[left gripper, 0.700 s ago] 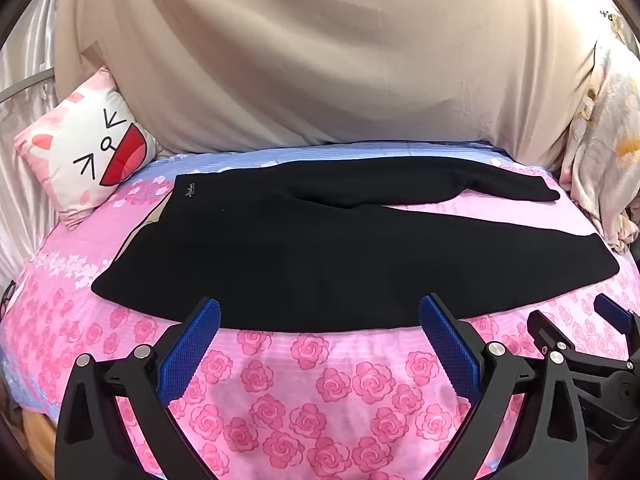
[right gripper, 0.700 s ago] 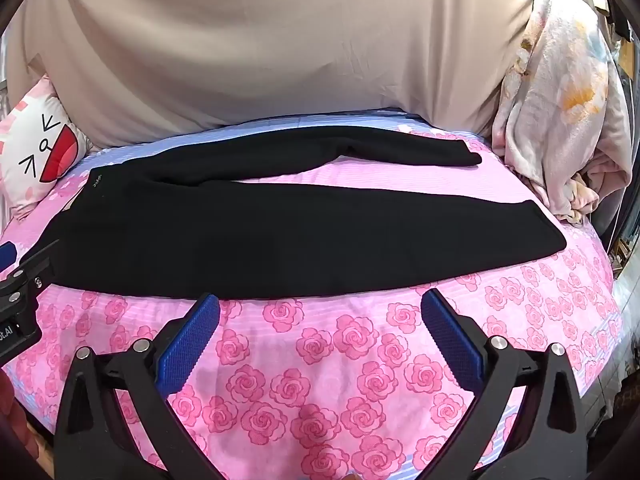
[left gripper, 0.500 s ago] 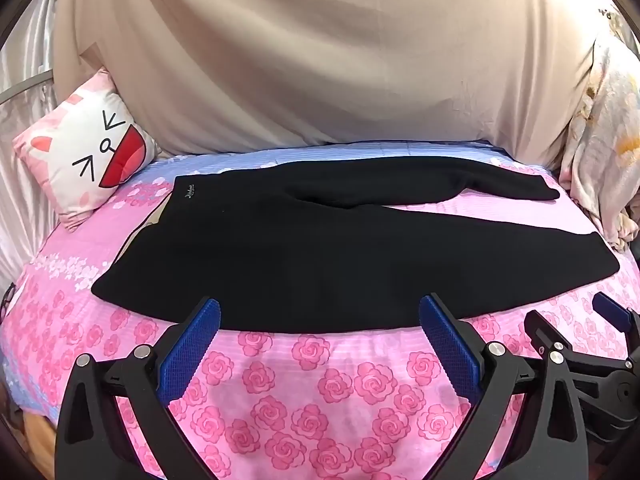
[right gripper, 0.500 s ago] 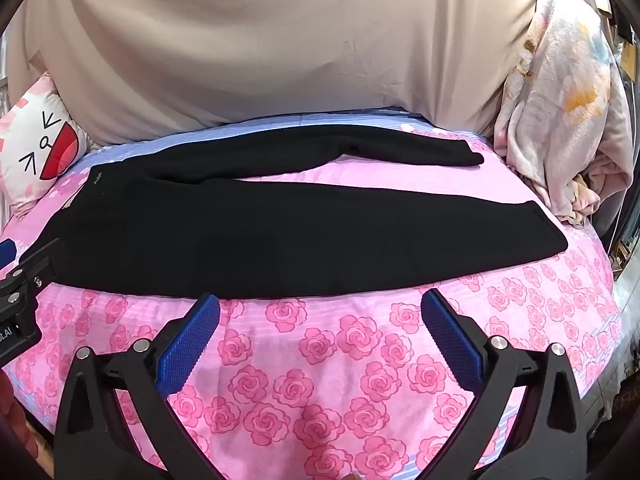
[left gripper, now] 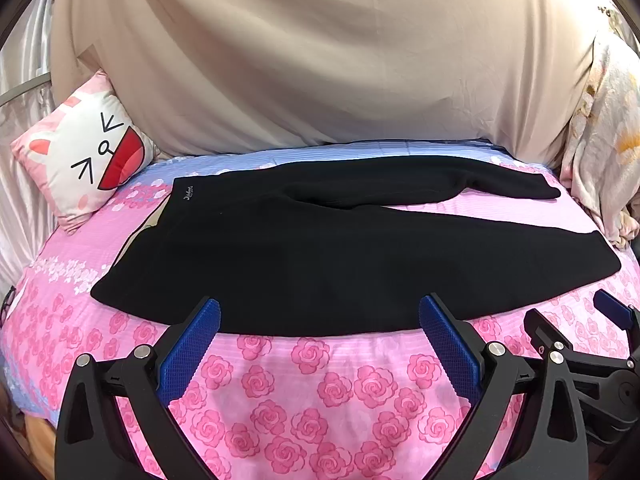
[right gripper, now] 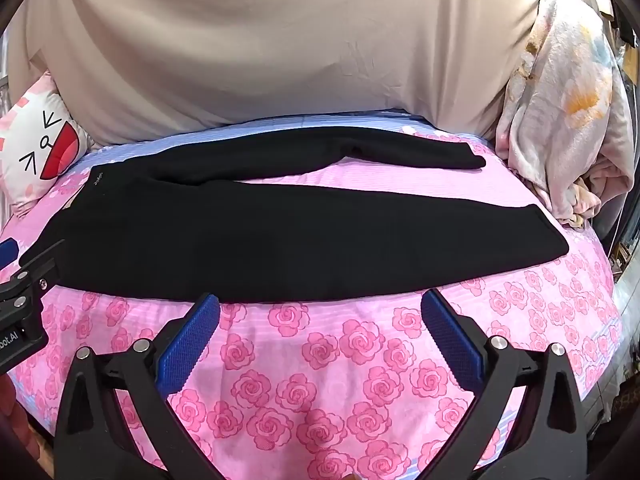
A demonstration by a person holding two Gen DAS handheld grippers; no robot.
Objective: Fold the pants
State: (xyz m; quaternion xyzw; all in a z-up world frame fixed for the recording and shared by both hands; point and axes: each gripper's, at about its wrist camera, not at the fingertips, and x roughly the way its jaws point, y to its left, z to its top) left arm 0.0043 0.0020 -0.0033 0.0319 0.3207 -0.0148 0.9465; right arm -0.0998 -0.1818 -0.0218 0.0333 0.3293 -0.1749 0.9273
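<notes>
Black pants [left gripper: 340, 252] lie flat on the pink rose bedsheet [left gripper: 312, 392], waistband at the left, both legs running right with a gap between them. They also show in the right wrist view [right gripper: 280, 236]. My left gripper [left gripper: 320, 324] is open and empty, just in front of the pants' near edge around the middle. My right gripper [right gripper: 320, 320] is open and empty, also in front of the near edge, further right. The right gripper shows at the right edge of the left wrist view [left gripper: 576, 320].
A cat-face pillow [left gripper: 84, 156] leans at the back left. A beige sheet [left gripper: 320, 60] hangs behind the bed. A floral blanket [right gripper: 568, 120] is bunched at the right. The bed edge drops off at the right [right gripper: 616, 312].
Both views have shifted very slightly; the pants lie as before and both grippers stay open.
</notes>
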